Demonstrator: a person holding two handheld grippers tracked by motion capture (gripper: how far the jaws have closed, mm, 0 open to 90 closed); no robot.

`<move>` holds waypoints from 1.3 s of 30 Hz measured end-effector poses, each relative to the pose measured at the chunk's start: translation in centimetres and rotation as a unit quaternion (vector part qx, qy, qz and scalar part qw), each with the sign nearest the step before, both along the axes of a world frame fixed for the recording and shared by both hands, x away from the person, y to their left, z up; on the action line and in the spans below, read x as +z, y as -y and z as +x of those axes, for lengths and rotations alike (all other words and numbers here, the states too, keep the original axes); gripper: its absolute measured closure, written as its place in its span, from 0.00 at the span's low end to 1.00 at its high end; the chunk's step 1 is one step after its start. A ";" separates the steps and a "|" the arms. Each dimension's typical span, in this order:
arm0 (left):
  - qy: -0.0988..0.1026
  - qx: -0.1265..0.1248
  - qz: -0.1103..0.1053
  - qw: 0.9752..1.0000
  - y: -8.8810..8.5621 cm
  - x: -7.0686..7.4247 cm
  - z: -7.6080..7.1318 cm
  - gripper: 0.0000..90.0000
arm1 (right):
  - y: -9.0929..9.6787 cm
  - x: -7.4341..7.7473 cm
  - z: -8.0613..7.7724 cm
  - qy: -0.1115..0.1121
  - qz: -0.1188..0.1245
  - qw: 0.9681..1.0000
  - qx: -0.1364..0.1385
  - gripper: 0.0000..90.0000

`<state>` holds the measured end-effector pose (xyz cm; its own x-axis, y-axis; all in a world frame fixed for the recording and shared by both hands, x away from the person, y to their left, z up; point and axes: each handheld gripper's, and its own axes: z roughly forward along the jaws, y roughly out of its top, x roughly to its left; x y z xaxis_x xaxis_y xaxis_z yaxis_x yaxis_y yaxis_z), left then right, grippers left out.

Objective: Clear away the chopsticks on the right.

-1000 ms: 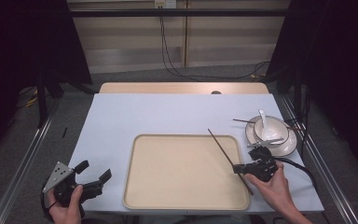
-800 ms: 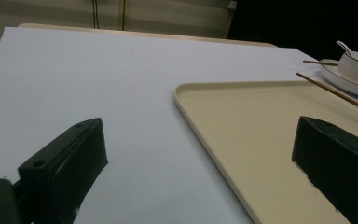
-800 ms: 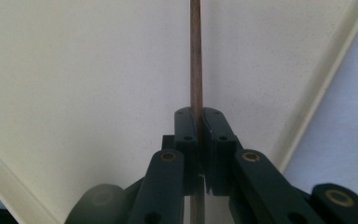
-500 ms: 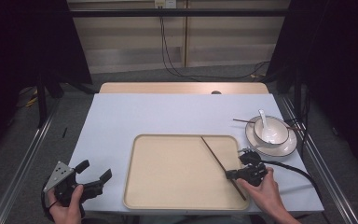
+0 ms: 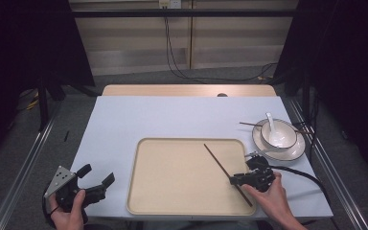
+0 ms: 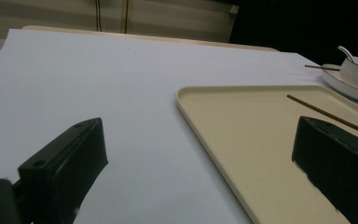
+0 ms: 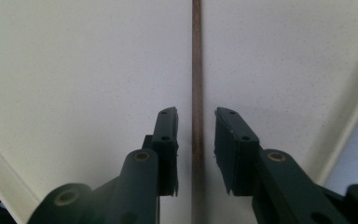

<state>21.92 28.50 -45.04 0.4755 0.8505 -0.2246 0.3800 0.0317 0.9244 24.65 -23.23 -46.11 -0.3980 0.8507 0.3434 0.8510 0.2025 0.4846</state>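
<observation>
Right tongs: over the right part of the tray, held in the person's right hand; the jaws have just been opening and stand a little apart, with the chopstick running between them; in the right gripper view a gap shows on either side of the stick, so the pads do not press on it.
Chopstick: thin, dark brown, lying flat on the tray, slanting from the tray's upper middle down toward its lower right corner.
Tray: cream, rectangular with rounded corners, set on the near half of the surface.
Left tongs: held in the left hand at the surface's near left corner, jaws spread wide, nothing between them; in the left gripper view they frame the tray's left rim.
Surface: covered in a pale blue-white sheet.
Bowl: white, on a white plate at the right edge, a white spoon standing in it.
Second chopstick: lies across the plate's far side, beside the bowl.
</observation>
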 end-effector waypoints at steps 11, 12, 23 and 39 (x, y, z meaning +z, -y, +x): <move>0.013 0.010 -0.004 1.000 0.3 -0.2 0.1 0.03 | 0.6 0.5 -0.5 0.052 -0.005 0.998 0.027 0.42; 0.014 0.013 -0.005 1.000 0.4 -0.2 0.2 0.03 | 0.8 0.6 -0.6 0.061 -0.004 0.998 0.031 0.40; 0.026 0.005 0.011 1.000 0.5 -0.4 0.2 0.01 | 3.4 3.4 -1.6 0.155 0.032 0.986 0.059 0.25; 0.008 -0.015 0.013 1.000 0.1 -0.4 0.4 0.02 | 10.2 7.4 -2.5 0.250 0.030 0.967 0.042 0.10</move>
<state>22.33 28.37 -45.43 0.5051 0.8408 -0.1947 0.3653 -0.0039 0.9309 22.12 -33.43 -38.71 -0.5946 0.7921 0.1381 0.4889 0.2198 0.8442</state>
